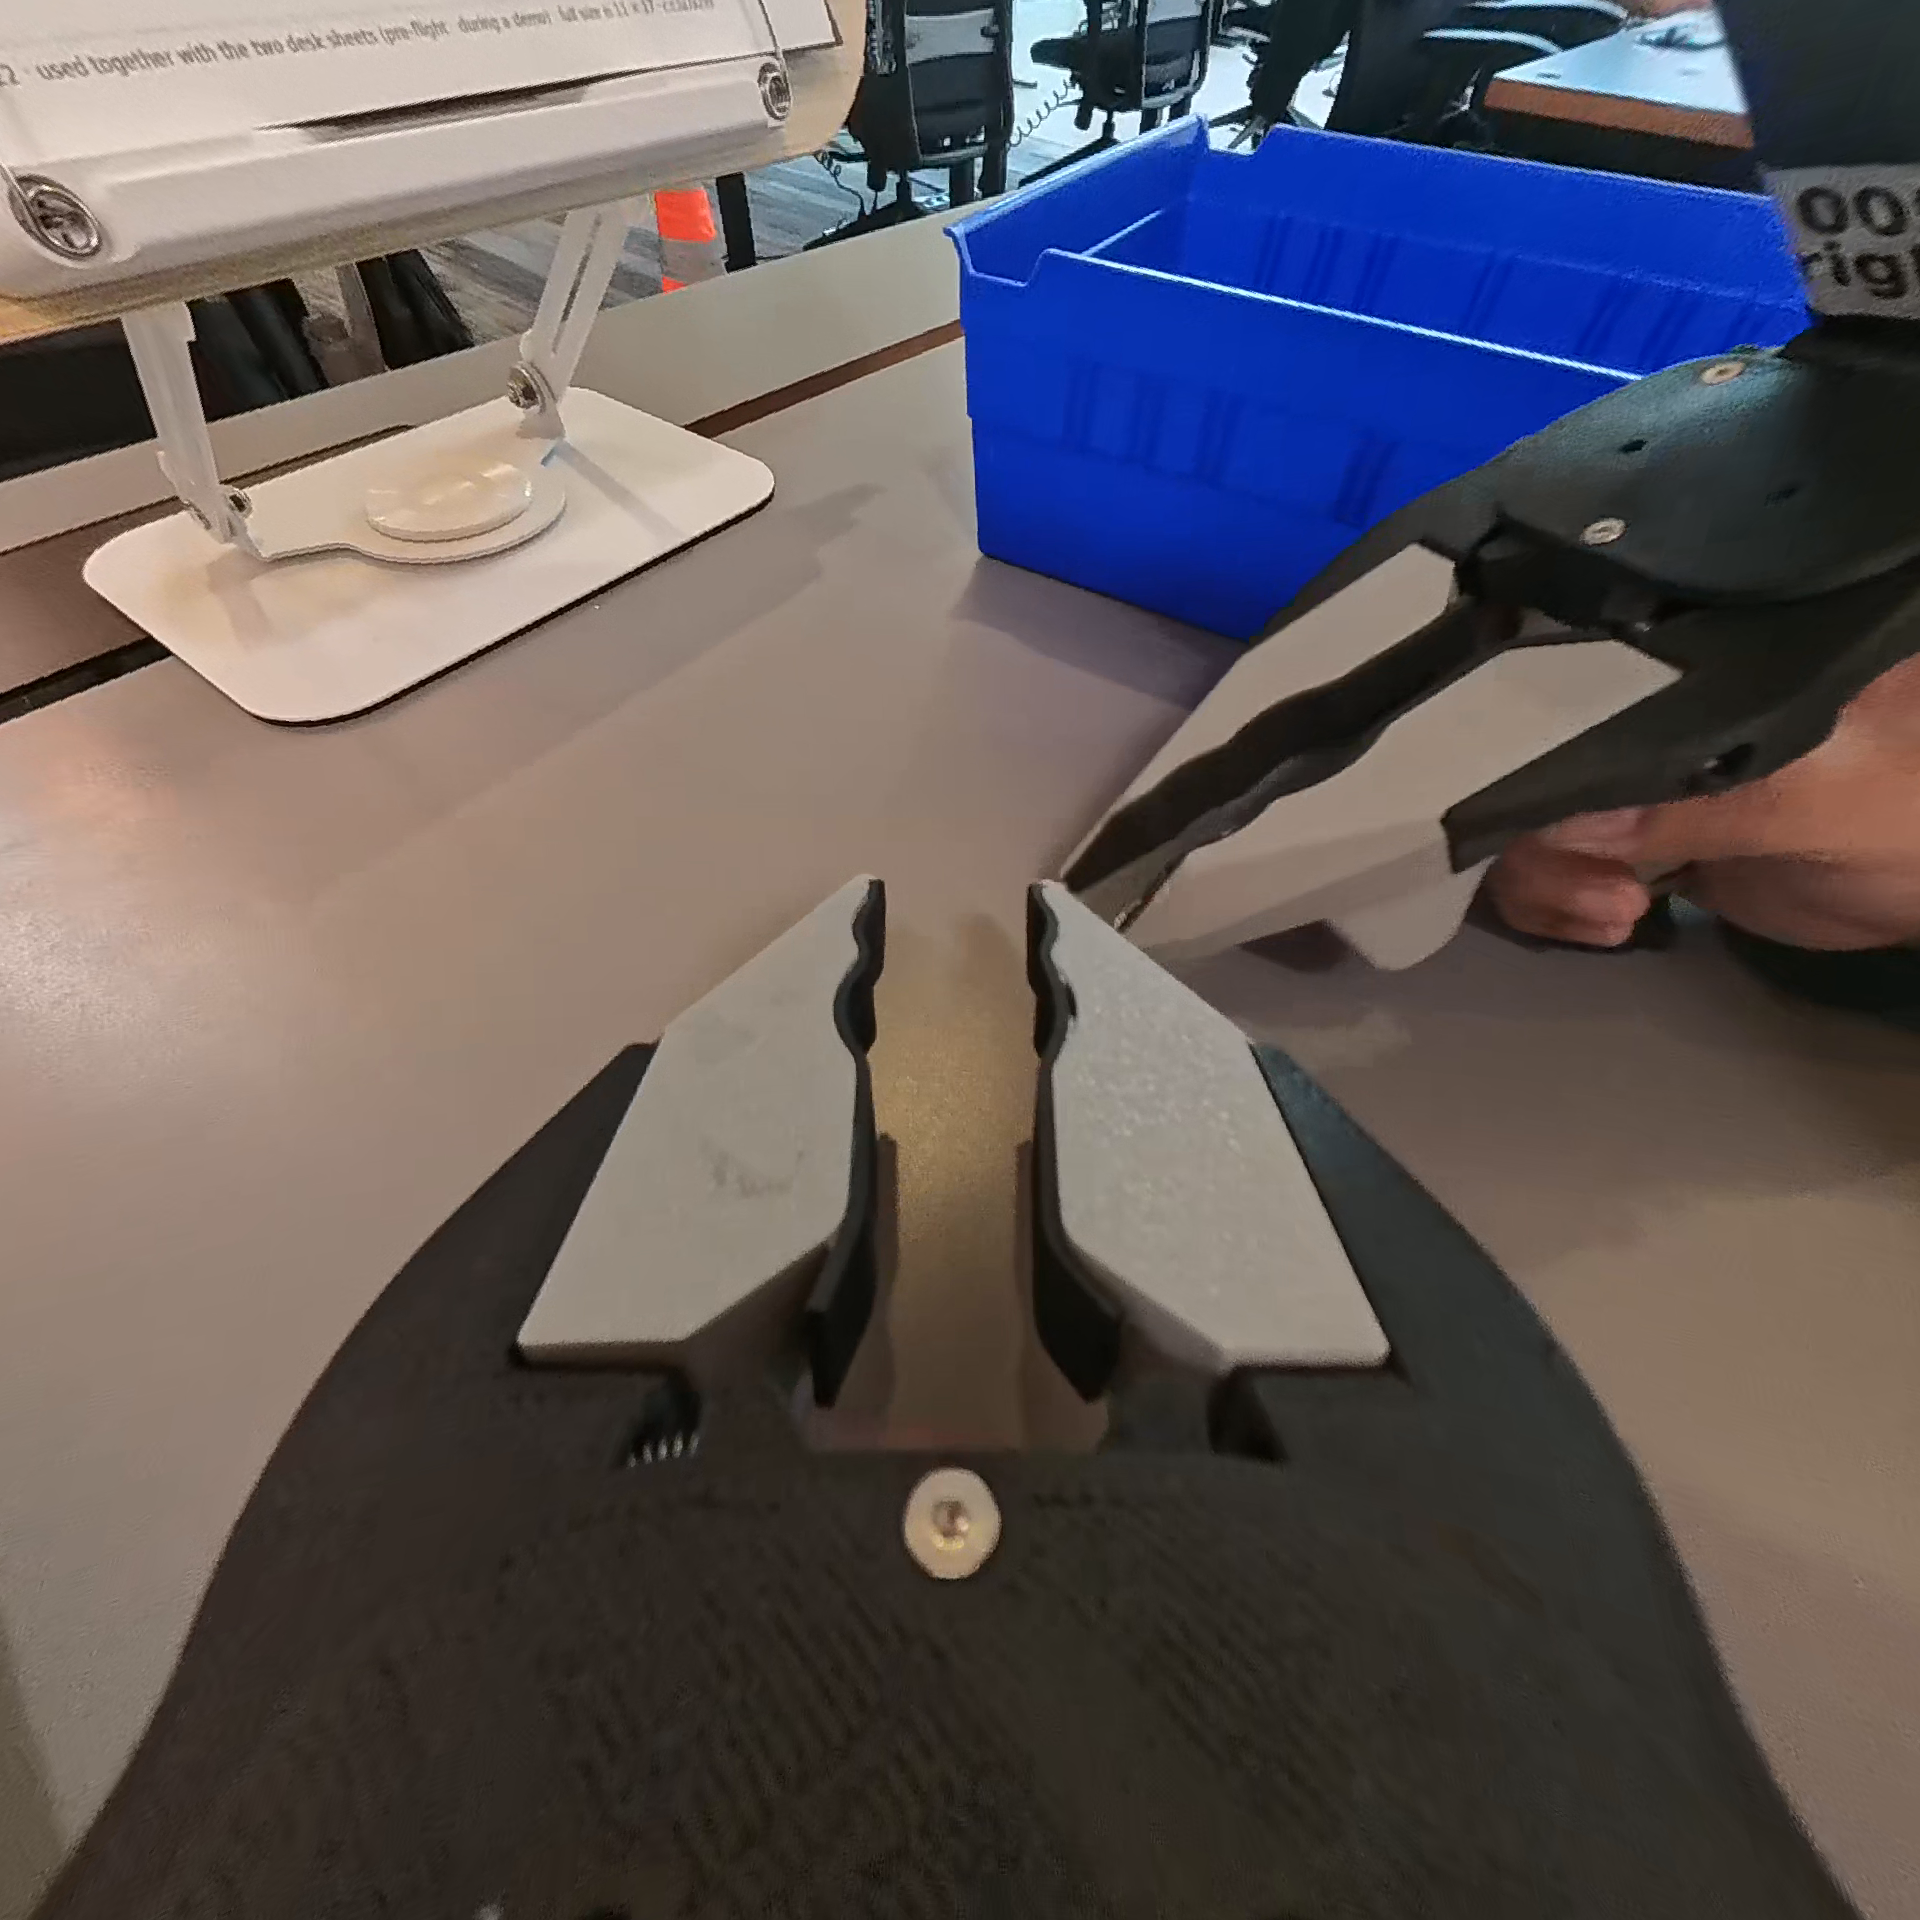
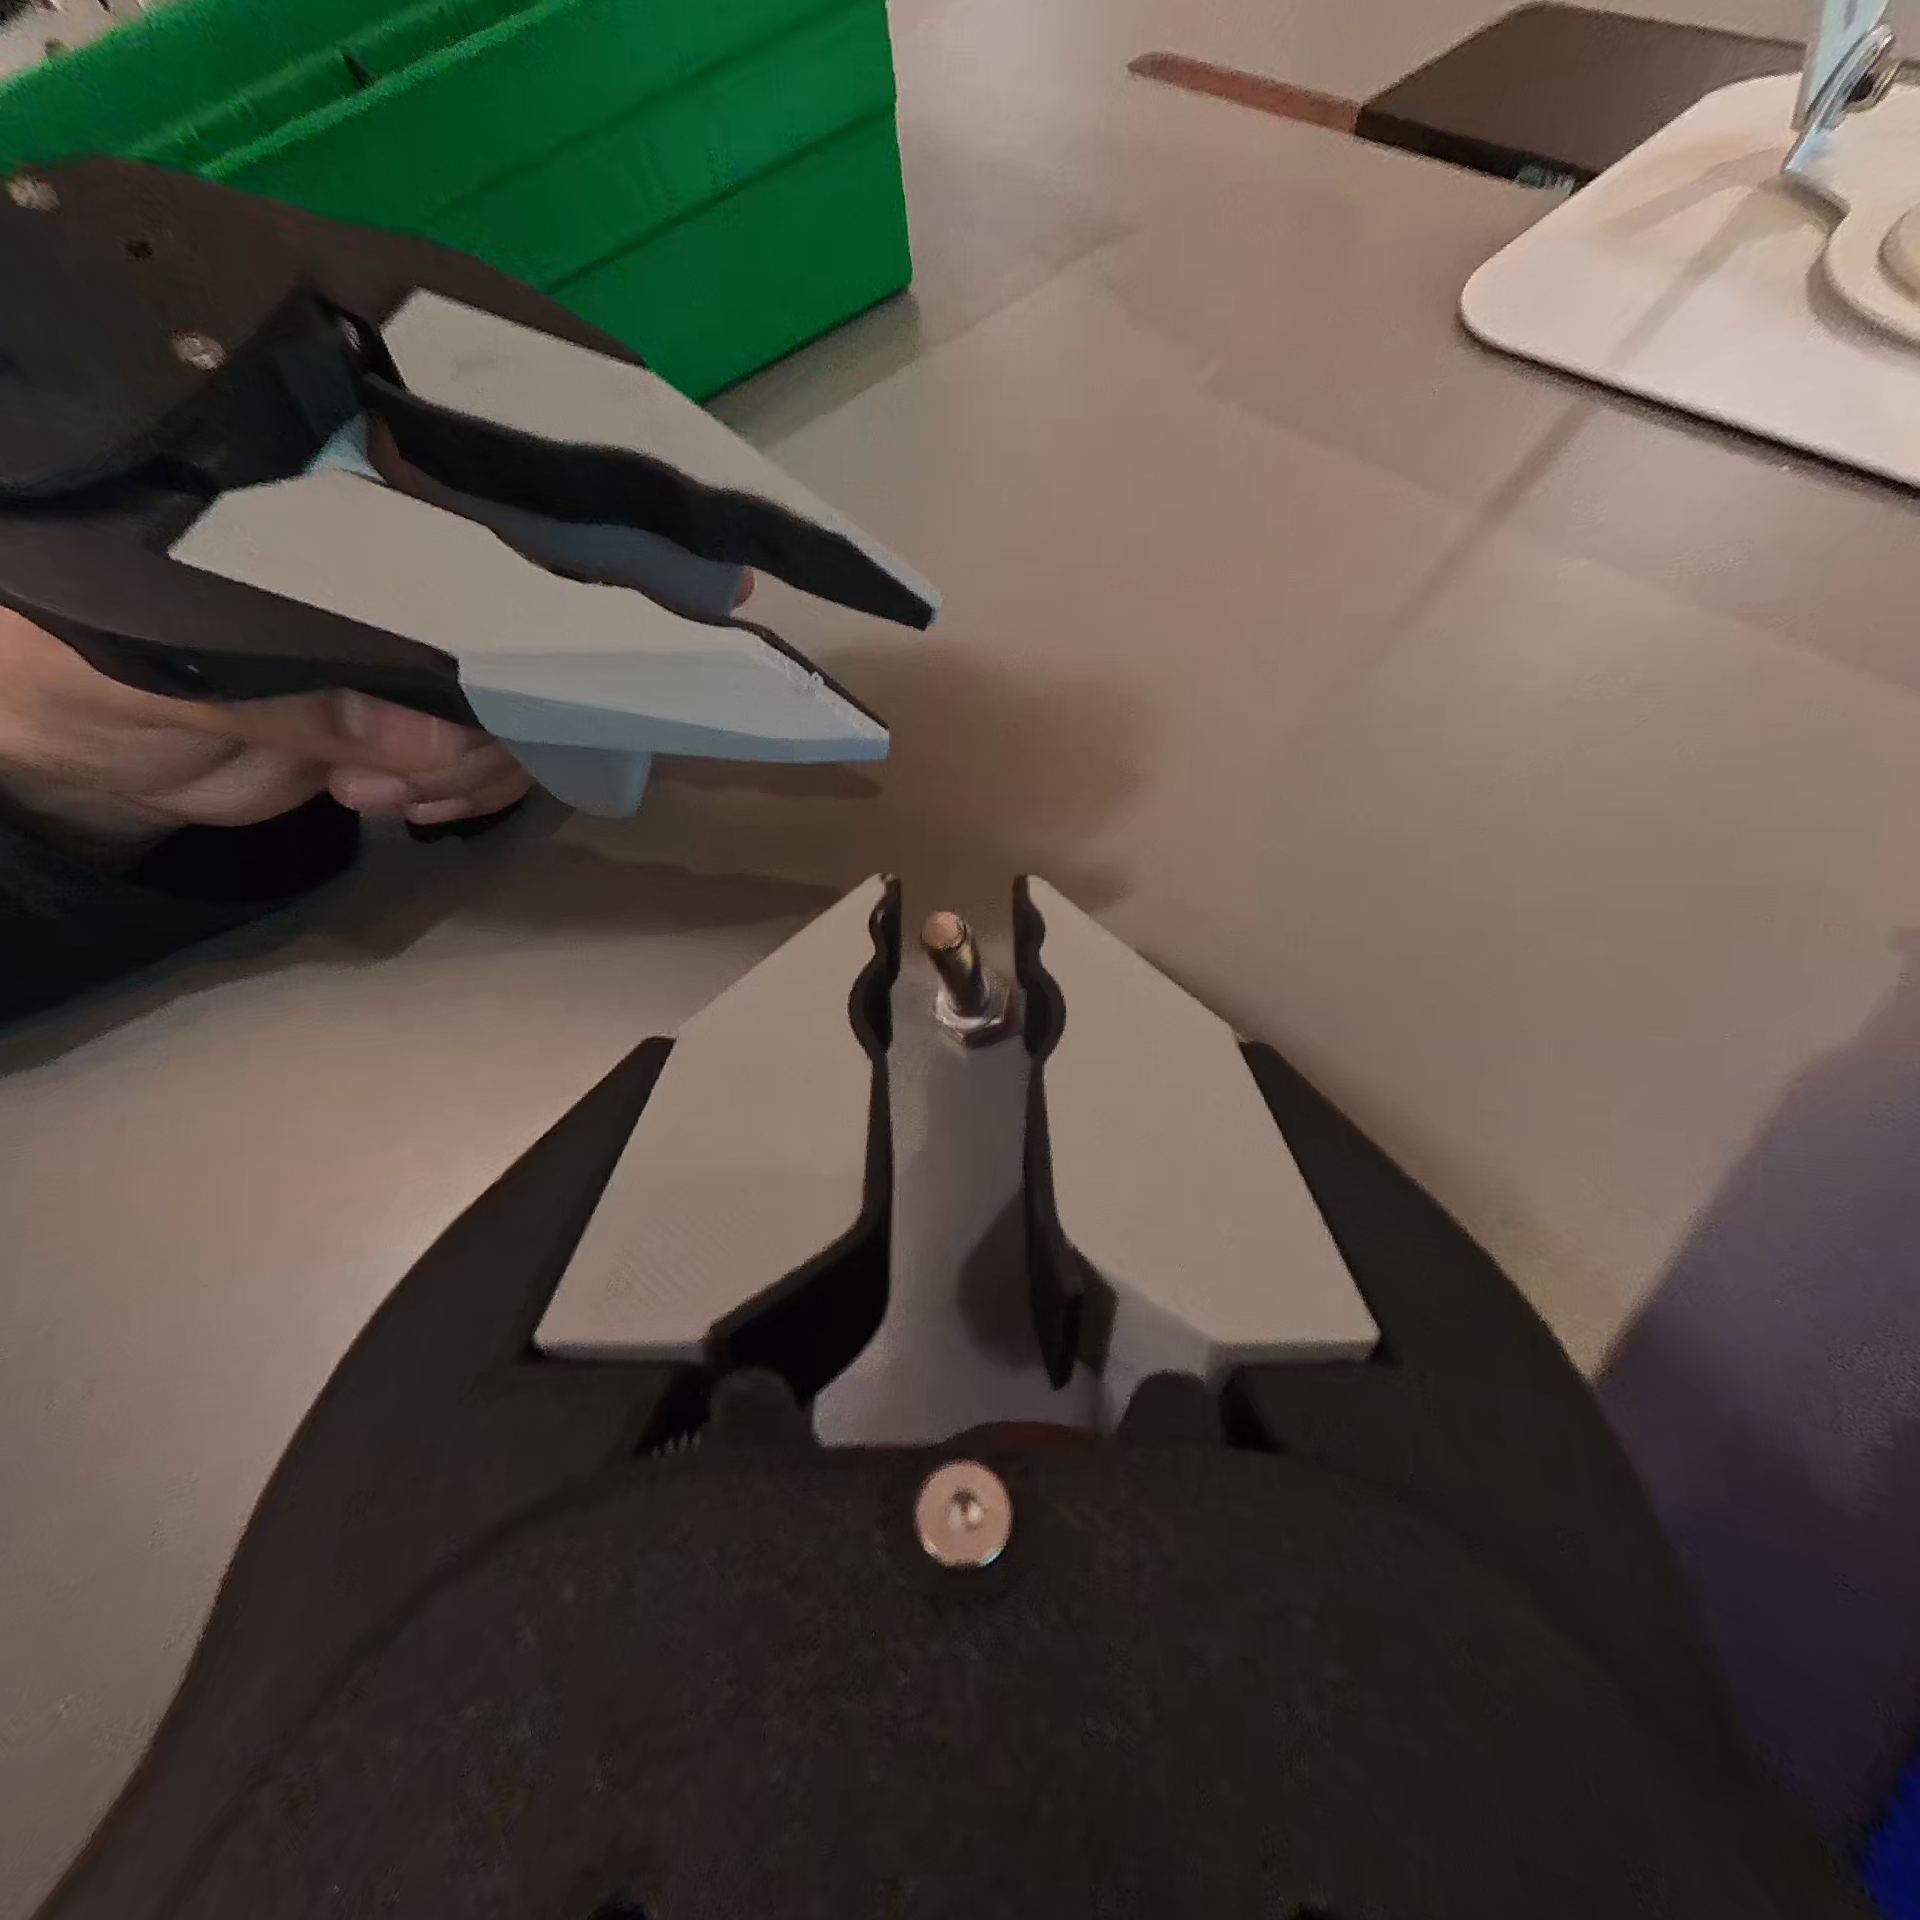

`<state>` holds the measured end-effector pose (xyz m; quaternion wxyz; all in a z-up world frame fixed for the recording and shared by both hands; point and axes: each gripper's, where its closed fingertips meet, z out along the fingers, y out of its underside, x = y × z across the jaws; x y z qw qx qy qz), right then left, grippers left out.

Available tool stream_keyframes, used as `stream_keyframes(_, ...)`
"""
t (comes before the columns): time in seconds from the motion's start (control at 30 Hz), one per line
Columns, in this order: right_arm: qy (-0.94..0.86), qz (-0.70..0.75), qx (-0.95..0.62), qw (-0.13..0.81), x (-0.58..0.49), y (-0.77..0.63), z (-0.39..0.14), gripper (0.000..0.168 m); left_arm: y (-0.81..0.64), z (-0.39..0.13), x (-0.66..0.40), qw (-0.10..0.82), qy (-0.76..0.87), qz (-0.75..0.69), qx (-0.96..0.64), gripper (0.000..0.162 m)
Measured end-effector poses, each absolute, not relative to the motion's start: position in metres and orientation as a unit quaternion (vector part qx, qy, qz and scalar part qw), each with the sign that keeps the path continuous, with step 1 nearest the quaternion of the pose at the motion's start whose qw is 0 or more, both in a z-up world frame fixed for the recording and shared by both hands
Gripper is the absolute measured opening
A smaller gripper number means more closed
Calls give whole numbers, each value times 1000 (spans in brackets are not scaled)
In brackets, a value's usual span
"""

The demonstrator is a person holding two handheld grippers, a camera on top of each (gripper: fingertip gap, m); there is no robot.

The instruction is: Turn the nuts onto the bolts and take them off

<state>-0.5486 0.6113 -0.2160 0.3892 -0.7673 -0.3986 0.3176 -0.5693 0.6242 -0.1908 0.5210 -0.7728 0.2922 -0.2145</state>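
In the right wrist view a small metal bolt (image 2: 948, 951) stands tilted on the table with a hex nut (image 2: 968, 1018) low on its thread. My right gripper (image 2: 956, 883) is part open, with its fingers on either side of the bolt and a gap on the left of the nut. In the left wrist view the right gripper (image 1: 1091, 883) shows with its tips low, beside my left gripper's right fingertip. My left gripper (image 1: 956, 899) is open and empty. It shows in the right wrist view (image 2: 904, 670) to the left of the bolt, tips pointing toward it.
A blue bin (image 1: 1247, 416) stands at the back right of the grey table (image 1: 520, 935). A green bin (image 2: 623, 156) stands behind the left gripper. A white stand (image 1: 416, 582) holding a sheet is at the back left. Hands (image 1: 1714, 862) hold both grippers. The gap from one gripper's tips to the other's is roughly 4 cm.
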Motion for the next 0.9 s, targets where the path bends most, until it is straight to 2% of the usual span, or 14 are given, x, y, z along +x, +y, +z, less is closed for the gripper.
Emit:
stream_keyframes(0.2,-372,364,-736,433,-550,612,-192,35,625,-191,-570,520,289,-214,-774,25)
stream_keyframes(0.37,-380,302,-748,452,-545,620,-198,55,628,-192,-572,521,281,-205,-779,25)
stream_keyframes(0.5,-363,233,-752,498,-534,637,-196,57,629,-191,-574,526,275,-200,-779,28)
stream_keyframes(0.9,-324,222,-754,527,-521,649,-186,57,628,-192,-572,527,281,-195,-778,28)
